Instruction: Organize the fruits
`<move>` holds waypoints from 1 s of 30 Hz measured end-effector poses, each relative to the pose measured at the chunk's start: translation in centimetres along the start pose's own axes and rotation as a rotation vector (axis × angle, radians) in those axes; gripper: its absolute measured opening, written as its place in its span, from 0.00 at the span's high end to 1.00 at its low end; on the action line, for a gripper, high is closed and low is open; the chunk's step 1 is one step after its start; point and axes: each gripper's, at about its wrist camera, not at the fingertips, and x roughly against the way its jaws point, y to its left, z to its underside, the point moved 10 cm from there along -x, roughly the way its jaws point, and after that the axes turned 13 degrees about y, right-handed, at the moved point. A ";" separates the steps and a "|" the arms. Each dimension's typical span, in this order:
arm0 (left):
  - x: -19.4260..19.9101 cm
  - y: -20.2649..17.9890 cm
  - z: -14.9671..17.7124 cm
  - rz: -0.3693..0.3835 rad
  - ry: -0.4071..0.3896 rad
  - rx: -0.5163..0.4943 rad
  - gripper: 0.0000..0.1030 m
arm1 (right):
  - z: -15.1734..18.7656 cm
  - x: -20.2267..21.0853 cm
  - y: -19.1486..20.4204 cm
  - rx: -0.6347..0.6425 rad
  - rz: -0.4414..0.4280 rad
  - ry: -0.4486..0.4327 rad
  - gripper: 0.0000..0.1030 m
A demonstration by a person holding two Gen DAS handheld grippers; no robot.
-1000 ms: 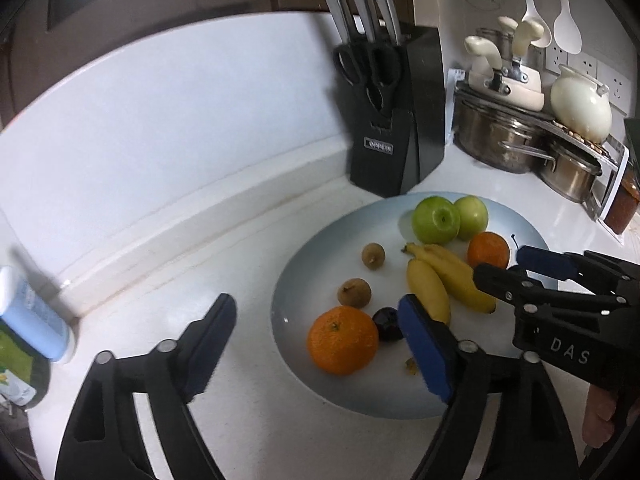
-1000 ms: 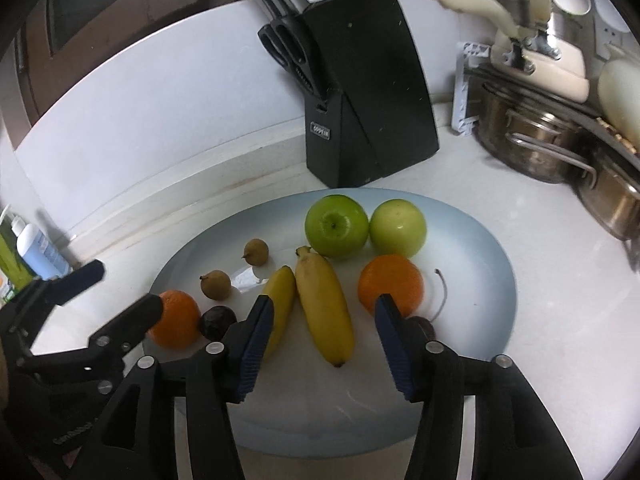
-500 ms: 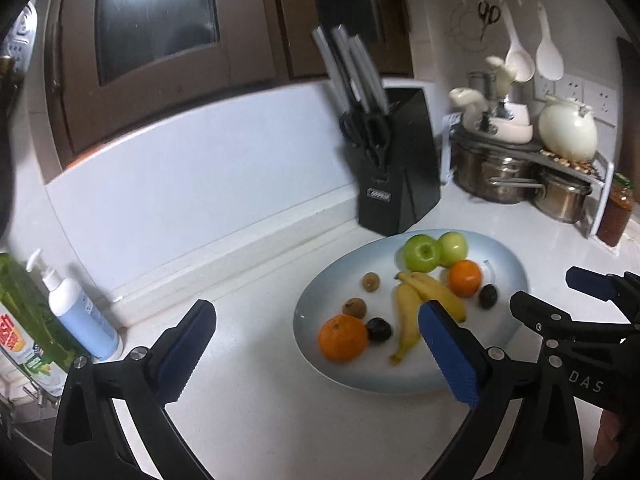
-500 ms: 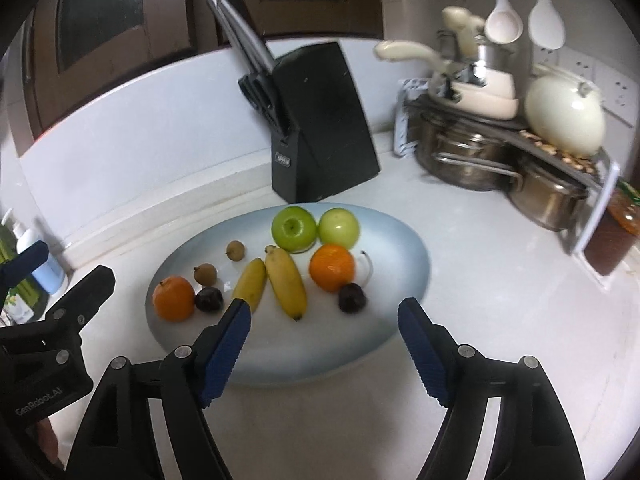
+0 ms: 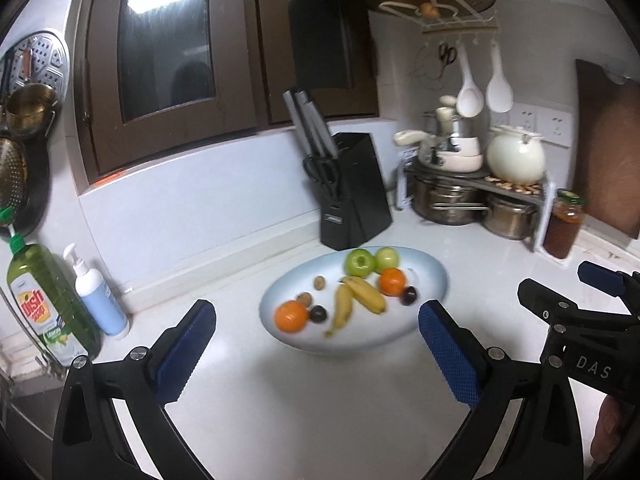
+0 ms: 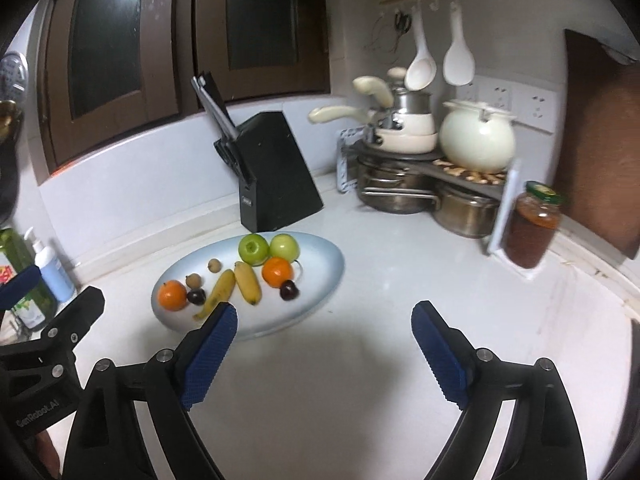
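White kitchen counter carries the pale-blue oval plate, just in front of the black knife block; apples, oranges, bananas and small dark fruits lie sorted on it. Left gripper gapes wide and empty; right gripper, jaws just opening, holds nothing. Sorting looks finished; next, likely only retreat.

A home kitchen: a knife block at centre, steel pots and hanging ladles upper right, dish soap at left.
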 end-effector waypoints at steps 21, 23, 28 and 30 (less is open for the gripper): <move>15.5 -9.4 8.3 0.087 -0.074 -0.080 0.00 | 11.4 17.1 -10.2 -0.079 0.136 -0.089 0.07; 16.5 -10.0 8.6 0.100 -0.078 -0.091 0.00 | 12.3 18.2 -10.8 -0.095 0.137 -0.079 0.07; 18.6 -10.7 9.4 0.122 -0.091 -0.107 0.00 | 13.6 20.4 -11.8 -0.122 0.159 -0.092 0.07; 19.2 -10.7 9.7 0.127 -0.096 -0.111 0.00 | 14.0 21.3 -11.9 -0.131 0.164 -0.102 0.07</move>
